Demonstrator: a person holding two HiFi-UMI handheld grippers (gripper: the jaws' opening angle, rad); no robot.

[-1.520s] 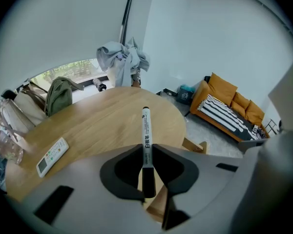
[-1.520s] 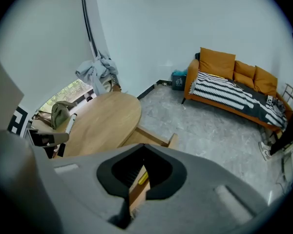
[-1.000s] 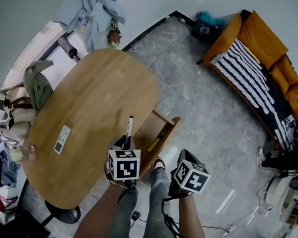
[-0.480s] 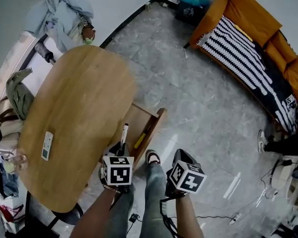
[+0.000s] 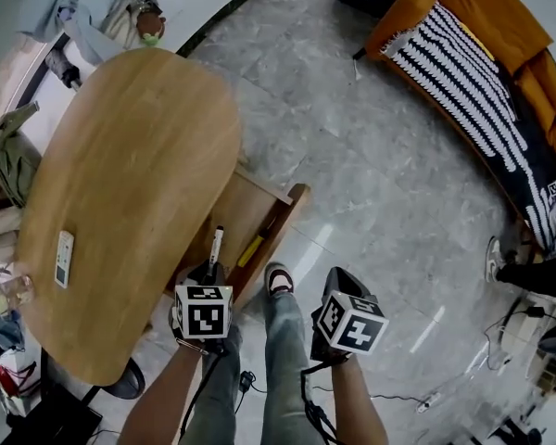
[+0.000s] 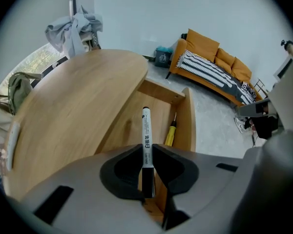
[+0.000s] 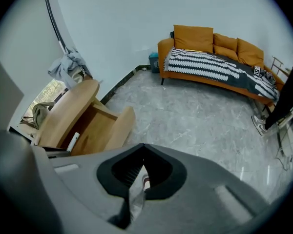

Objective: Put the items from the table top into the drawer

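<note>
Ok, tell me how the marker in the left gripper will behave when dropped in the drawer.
The marker looks stiff and light, held straight by one end. Its round barrel will probably roll on the drawer floor, perhaps toward the yellow screwdriver.

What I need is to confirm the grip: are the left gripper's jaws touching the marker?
Touching. The left gripper view shows the left gripper's jaws closed against both sides of the marker, with no gap.

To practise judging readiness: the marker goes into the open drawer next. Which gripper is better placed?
Left. The left gripper is shut on the marker, its tip over the open drawer. The right gripper is shut, empty, off to the drawer's side.
</note>
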